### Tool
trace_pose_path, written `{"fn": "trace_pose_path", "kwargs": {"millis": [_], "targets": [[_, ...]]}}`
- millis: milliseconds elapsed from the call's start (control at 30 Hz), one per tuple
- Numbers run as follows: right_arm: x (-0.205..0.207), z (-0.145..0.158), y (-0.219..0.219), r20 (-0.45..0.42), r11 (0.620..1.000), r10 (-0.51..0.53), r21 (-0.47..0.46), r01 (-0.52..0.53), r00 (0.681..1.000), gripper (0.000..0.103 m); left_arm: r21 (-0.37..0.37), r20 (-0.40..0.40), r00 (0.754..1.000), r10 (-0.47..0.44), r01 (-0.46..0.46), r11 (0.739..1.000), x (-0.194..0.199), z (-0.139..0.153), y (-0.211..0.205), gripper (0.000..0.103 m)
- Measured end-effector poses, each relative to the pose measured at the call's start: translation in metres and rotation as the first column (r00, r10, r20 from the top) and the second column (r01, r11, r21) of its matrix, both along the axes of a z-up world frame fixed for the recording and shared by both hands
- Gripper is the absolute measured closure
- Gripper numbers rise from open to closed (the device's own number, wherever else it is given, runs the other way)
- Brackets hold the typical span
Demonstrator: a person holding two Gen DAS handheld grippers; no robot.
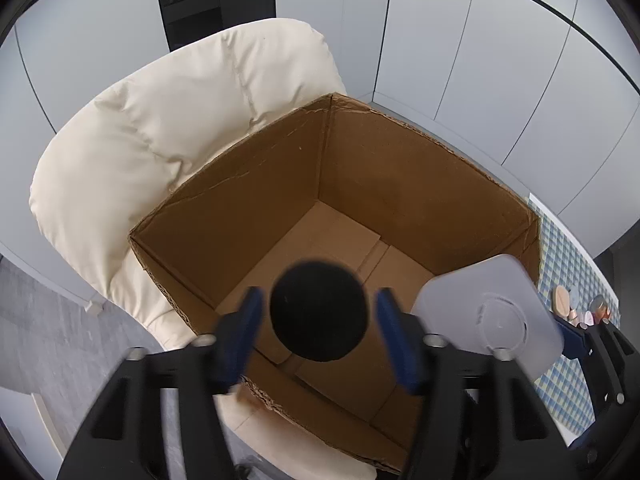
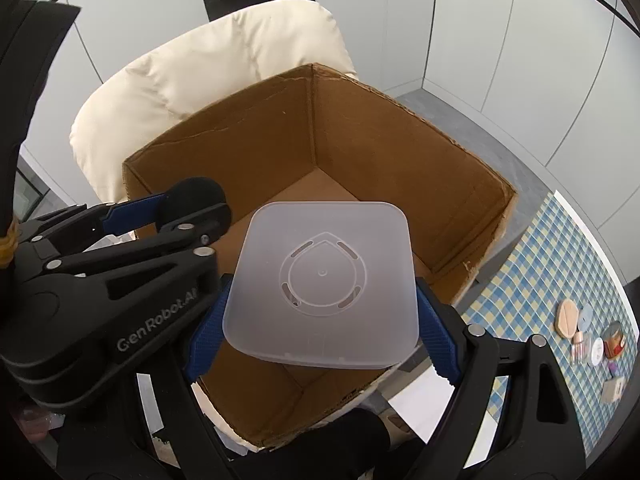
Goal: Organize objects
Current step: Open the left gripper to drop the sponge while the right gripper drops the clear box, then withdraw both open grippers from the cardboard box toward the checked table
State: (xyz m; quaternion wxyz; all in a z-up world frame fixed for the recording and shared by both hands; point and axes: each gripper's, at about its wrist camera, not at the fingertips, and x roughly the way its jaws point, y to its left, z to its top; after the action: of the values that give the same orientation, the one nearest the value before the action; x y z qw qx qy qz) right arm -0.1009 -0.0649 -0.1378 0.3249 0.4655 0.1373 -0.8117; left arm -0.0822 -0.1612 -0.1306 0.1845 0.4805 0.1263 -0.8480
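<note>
One open cardboard box sits on a cream, puffy quilted cushion; its walls are plain brown corrugated board with ragged torn top edges, and its floor is made of folded flaps with nothing lying on them that I can see. Behind it stand smooth pale panelled walls.

My left tongs tilt steeply down over the near left part of the box. Their blue ribbed pads stand apart, and between them is one round black ball, matte and fuzzy like foam. There is a gap on each side of it, so the pads do not press it. In the right wrist view the same ball shows at the tongs' tip above the box's left wall.

My right tongs also point steeply down, just right of the left pair, over the near side of the box. They are clamped on one frosted, translucent plastic container, square with rounded corners, its flat face moulded with a ring and short slots. The blue pads grip its left and right edges.

To the right lies a blue and yellow checked cloth, and at its far right edge is a cluster of small items: round puffs and little pots, too small for me to count surely.
</note>
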Motion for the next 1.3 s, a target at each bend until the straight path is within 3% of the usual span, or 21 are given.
{"fn": "trace_pose_path", "kwargs": {"millis": [33,100,267,1300], "targets": [[0.002,0.002,0.000,-0.009,1.000,0.004,-0.012,-0.004,1.000,0.017,0.011,-0.004,1.000,-0.003,0.003,1.000,0.000,0.001,0.000,0.012],[0.006,0.006,0.001,-0.031,0.999,0.010,-0.047,-0.012,0.999,0.014,0.008,-0.011,1.000,0.014,-0.014,1.000,0.002,0.005,-0.002,0.001],[0.011,0.013,0.000,-0.086,0.998,0.003,-0.064,-0.009,0.996,0.002,-0.008,-0.030,0.999,0.030,-0.031,0.999,0.006,0.010,-0.004,0.001],[0.017,0.015,0.034,-0.067,0.995,-0.090,-0.036,0.088,0.994,0.002,-0.018,-0.042,0.997,0.069,-0.069,0.997,0.043,0.026,-0.002,0.001]]}}
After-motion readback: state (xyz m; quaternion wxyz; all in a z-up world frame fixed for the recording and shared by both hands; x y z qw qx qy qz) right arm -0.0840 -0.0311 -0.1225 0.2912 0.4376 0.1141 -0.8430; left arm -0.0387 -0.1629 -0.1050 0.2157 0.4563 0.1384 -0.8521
